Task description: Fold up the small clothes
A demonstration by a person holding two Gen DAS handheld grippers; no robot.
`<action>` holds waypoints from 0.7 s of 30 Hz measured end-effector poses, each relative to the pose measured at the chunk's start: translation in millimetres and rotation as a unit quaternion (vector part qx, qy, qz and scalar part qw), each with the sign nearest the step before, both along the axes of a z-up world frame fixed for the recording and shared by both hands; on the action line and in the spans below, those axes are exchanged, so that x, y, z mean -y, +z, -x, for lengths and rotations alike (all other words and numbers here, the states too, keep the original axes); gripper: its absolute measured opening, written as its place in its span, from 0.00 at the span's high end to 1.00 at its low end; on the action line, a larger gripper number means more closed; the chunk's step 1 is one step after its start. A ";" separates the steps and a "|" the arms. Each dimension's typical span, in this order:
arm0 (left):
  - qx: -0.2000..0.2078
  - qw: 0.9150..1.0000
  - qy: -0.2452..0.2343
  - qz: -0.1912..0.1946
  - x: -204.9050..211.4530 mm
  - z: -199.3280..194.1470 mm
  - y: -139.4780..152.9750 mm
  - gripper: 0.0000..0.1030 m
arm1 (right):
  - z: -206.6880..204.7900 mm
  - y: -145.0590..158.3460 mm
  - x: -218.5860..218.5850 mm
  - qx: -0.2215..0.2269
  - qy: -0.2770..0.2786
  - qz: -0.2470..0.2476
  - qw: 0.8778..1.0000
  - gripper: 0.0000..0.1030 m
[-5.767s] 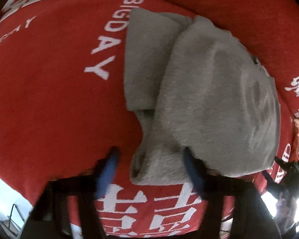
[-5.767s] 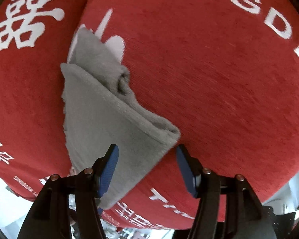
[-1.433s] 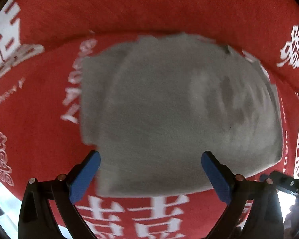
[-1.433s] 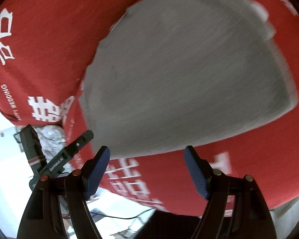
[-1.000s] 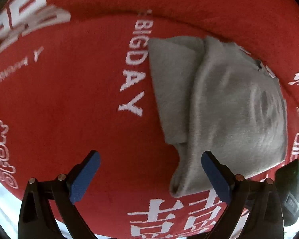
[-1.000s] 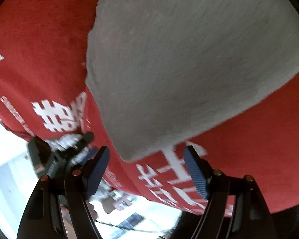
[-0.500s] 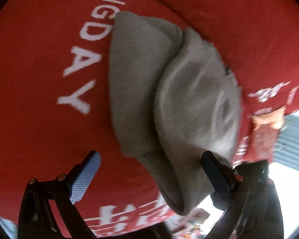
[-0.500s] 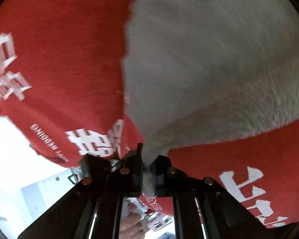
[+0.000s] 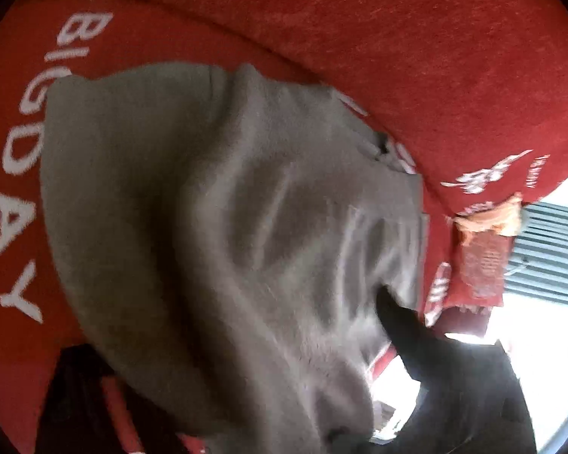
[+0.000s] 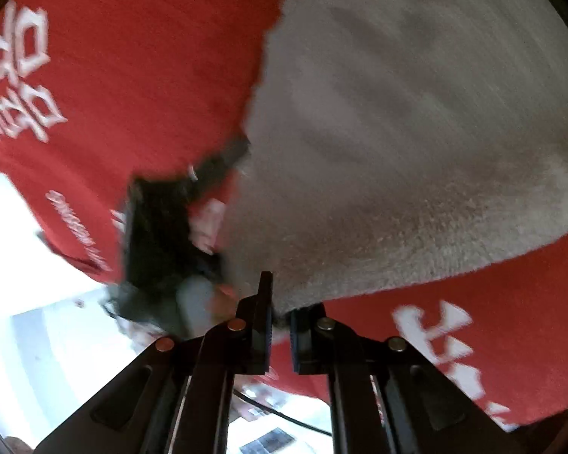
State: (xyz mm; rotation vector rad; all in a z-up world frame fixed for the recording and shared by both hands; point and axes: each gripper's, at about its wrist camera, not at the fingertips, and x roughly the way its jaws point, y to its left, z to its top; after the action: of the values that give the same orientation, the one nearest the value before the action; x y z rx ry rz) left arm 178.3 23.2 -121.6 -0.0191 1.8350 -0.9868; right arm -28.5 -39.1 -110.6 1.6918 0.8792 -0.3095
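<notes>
Right gripper [image 10: 280, 335] jaws clamped on grey garment [image 10: 416, 151] corner, over red printed cloth [image 10: 151, 56]

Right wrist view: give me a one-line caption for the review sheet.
Right hand-held gripper shut on a corner of the grey garment, above the red printed cover.

Both tongs now closed on grey garment [image 9: 216, 234], its near edge lifted
</notes>
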 end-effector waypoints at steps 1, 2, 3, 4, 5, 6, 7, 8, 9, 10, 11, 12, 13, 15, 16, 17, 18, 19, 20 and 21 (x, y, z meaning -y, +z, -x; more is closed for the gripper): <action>0.019 1.000 -0.014 -0.020 4.2 1.3 -2.1 0.61 | -0.1 -2.7 -2.0 -0.019 0.025 -0.004 1.000 0.90; 0.034 0.998 -0.025 -0.035 6.2 2.0 -3.5 0.65 | 0.5 -5.2 -4.2 -0.046 0.065 -0.009 0.997 0.88; 0.042 0.998 -0.034 -0.042 6.2 1.6 -4.8 0.66 | 1.7 -5.2 -4.9 -0.062 0.093 -0.009 0.994 0.88; 0.044 0.997 -0.037 -0.042 5.5 1.3 -5.5 0.66 | 2.5 -3.2 -4.2 -0.072 0.117 -0.007 0.991 0.88; 0.043 0.998 -0.036 -0.042 4.9 0.4 -5.7 0.66 | 4.8 0.5 -2.0 -0.082 0.138 0.000 0.987 0.87; 0.042 0.998 -0.036 -0.043 5.7 0.2 -6.4 0.66 | 8.6 7.7 4.0 -0.090 0.157 0.016 0.983 0.84; 0.042 0.997 -0.036 -0.046 6.8 -0.1 -6.9 0.66 | 11.5 13.2 10.4 -0.093 0.163 0.028 0.982 0.82; 0.043 0.997 -0.037 -0.048 7.2 0.9 -7.4 0.66 | 14.8 19.2 19.2 -0.095 0.163 0.041 0.981 0.75; 0.050 0.996 -0.041 -0.054 8.7 2.8 -8.1 0.66 | 17.9 25.7 32.0 -0.099 0.155 0.061 0.981 0.73; 0.058 0.995 -0.046 -0.062 12.3 5.6 -9.5 0.66 | 19.6 29.7 42.8 -0.103 0.146 0.079 0.981 0.73; 0.063 0.995 -0.048 -0.065 12.4 6.7 -10.5 0.66 | 20.2 33.3 54.2 -0.108 0.136 0.099 0.980 0.73; 0.069 0.994 -0.049 -0.068 13.9 8.1 -9.9 0.66 | 20.2 35.2 68.8 -0.121 0.127 0.127 0.976 0.76; 0.076 0.993 -0.051 -0.073 15.3 10.2 -8.0 0.66 | 17.3 35.2 78.5 -0.132 0.125 0.144 0.973 0.79; 0.093 0.991 -0.060 -0.080 16.0 12.9 -5.1 0.66 | 6.4 29.9 98.5 -0.149 0.129 0.179 0.964 0.89; 0.103 0.989 -0.064 -0.083 18.0 15.4 -3.1 0.68 | 0.6 25.1 105.1 -0.156 0.136 0.189 0.960 0.89; 0.110 0.988 -0.066 -0.083 19.9 17.3 -1.3 0.71 | -5.5 19.3 109.7 -0.160 0.144 0.194 0.957 0.89; 0.120 0.987 -0.068 -0.083 21.2 19.3 2.3 0.74 | -13.1 9.5 112.8 -0.163 0.154 0.191 0.956 0.90; 0.125 0.986 -0.065 -0.085 23.0 20.5 4.8 0.77 | -17.8 0.0 113.9 -0.168 0.163 0.184 0.955 0.90; 0.127 0.986 -0.063 -0.087 20.5 19.4 8.0 0.77 | -20.3 -9.2 113.6 -0.175 0.173 0.176 0.953 0.90; 0.127 0.986 -0.057 -0.087 20.0 19.1 11.5 0.80 | -24.1 -19.6 111.9 -0.177 0.186 0.170 0.951 0.92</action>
State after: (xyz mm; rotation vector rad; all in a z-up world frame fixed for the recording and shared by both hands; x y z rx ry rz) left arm 159.2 3.1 -110.1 0.3088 1.6943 -0.8602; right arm -4.5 -150.9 -130.2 1.1383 1.3058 -0.4846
